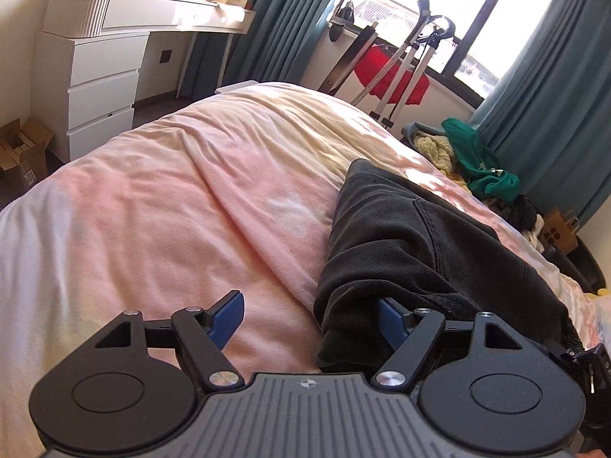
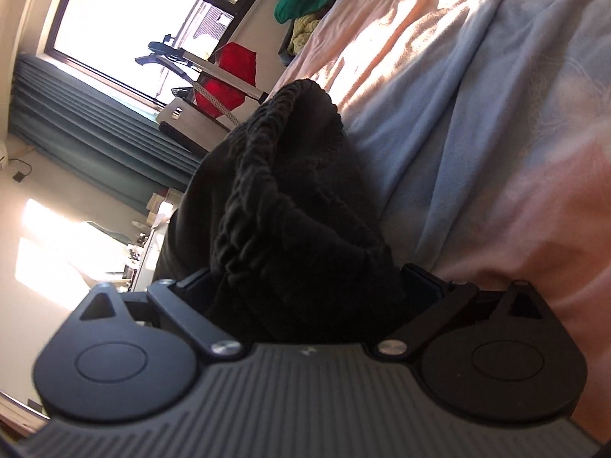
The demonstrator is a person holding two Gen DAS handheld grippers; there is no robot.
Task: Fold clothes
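I judged the fold to be at a release point: the dark trousers [image 1: 420, 240] lay bunched along the right side of the bed [image 1: 172, 198], on its pink cover, with both tongs at the near end of them. My left tongs [image 1: 311, 316] stood open, one blue pad over bare cover and the other tucked against the trousers' edge, pressing on nothing that I could see. My right tongs [image 2: 305, 290] were spread wide, rolled on their side, with the gathered elastic waistband [image 2: 267, 175] mounded between the fingers but not pinched; the pads themselves were in shadow behind the cloth. The fabric looked thick and soft, a faded charcoal with a stitched seam showing in the left view, and it sat in a lumpy heap, not a flat layer. The next move, as I saw it, called for drawing both tongs clear without dragging the cloth, then taking hold again at an edge to smooth the heap before another fold. Other clothes [image 1: 477, 160] waited beyond the bed.
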